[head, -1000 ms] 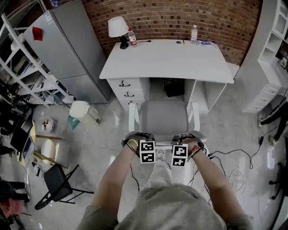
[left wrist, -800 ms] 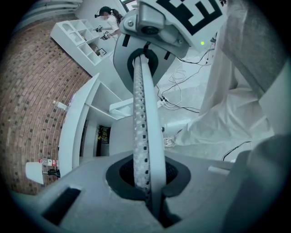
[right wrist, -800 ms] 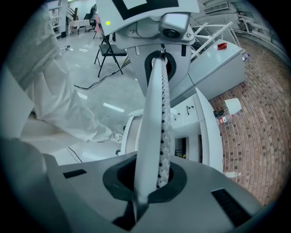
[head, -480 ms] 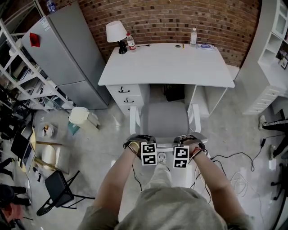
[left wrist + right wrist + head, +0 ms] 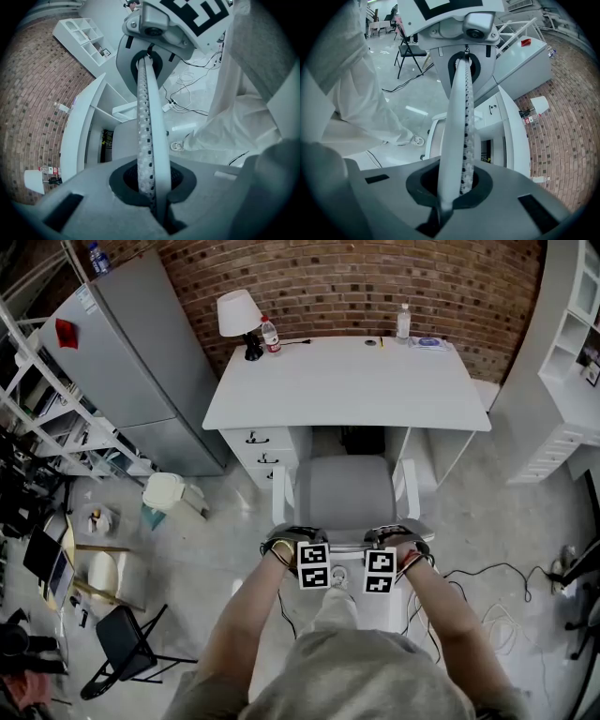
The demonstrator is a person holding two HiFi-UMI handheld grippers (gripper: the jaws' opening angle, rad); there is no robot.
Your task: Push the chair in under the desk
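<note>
— Where's my head camera looking?
— From above you, forward and steeply down: your forearms (image 5: 246, 615) fill the bottom edge, with the desk (image 5: 347, 381) ahead, farther off.
— And the gripper views?
— Each sits right behind its own jaws, looking along them, rolled sideways. The brick wall (image 5: 28, 93) runs down the left gripper view's left edge and the right gripper view's right edge. All three share desk, chair (image 5: 345, 493) and wall.

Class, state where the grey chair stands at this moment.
In the head view, the chair stands mid-frame, facing the kneehole of the white desk, drawers at its left; the left gripper and right gripper are shut on its backrest's top edge.
</note>
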